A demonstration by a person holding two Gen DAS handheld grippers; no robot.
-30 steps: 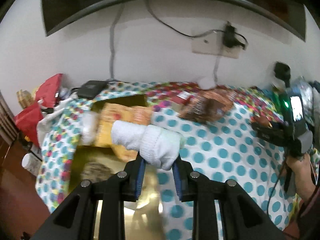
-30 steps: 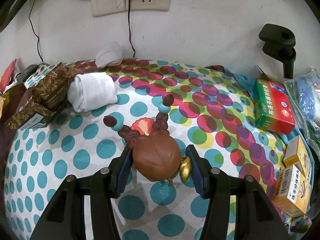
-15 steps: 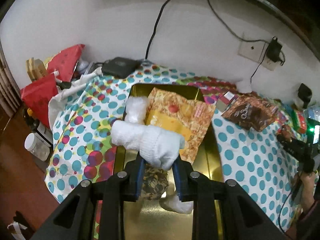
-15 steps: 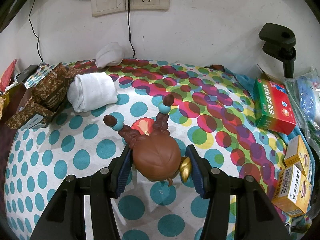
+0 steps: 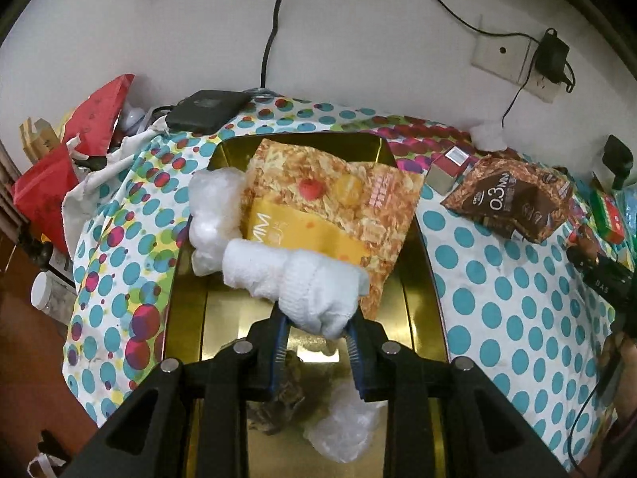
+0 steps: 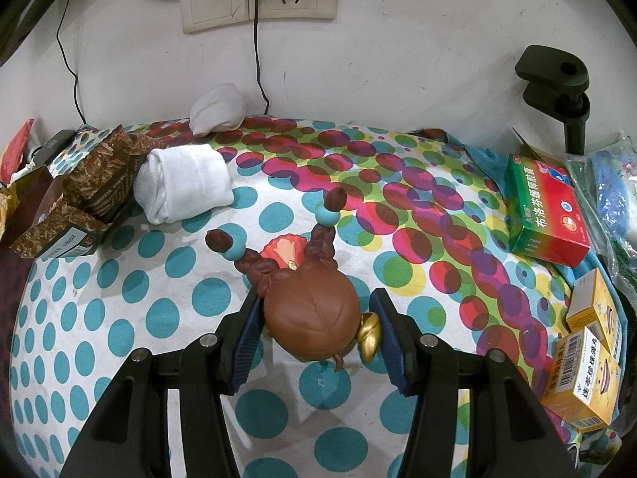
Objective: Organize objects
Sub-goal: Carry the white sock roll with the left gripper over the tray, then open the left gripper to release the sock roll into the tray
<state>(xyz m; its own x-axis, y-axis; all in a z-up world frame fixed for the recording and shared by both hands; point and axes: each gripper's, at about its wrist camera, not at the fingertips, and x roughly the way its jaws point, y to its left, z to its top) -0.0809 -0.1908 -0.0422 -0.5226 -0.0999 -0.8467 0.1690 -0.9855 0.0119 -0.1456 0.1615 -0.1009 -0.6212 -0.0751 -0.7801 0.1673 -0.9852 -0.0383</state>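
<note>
**Left gripper holds sock roll over gold tray; right gripper brackets figurine**

Left gripper (image 5: 316, 338): blue-padded jaws pinch a white rolled sock (image 5: 294, 283), held above a gold tray (image 5: 187, 318). In the tray: an orange-yellow snack bag (image 5: 338, 207) leaning toward the far edge, lettering partly covered, only "MM" legible; a white bundle (image 5: 215, 207) at the tray's far left corner; a dark crumpled item (image 5: 278, 394) and a clear plastic wrap (image 5: 346, 430) near the near edge. Right of the tray, on the polka-dot tablecloth (image 5: 497, 318), a brown snack bag (image 5: 513, 203) printed "0.3MM".

Right gripper (image 6: 316, 330): jaws spread either side of a brown-haired figurine (image 6: 310, 314) that lies on the cloth; the left pad sits at the hair, the right pad meets the gold ornament. Whether they press it, cannot tell.

Toward the tabletop's far left: a second rolled white sock (image 6: 183, 187), and a white sock ball (image 6: 217, 109) at the far edge by the wall. Right edge: green-red medicine box (image 6: 545, 211) with Chinese text, and yellow boxes (image 6: 585, 374) with barcodes
</note>
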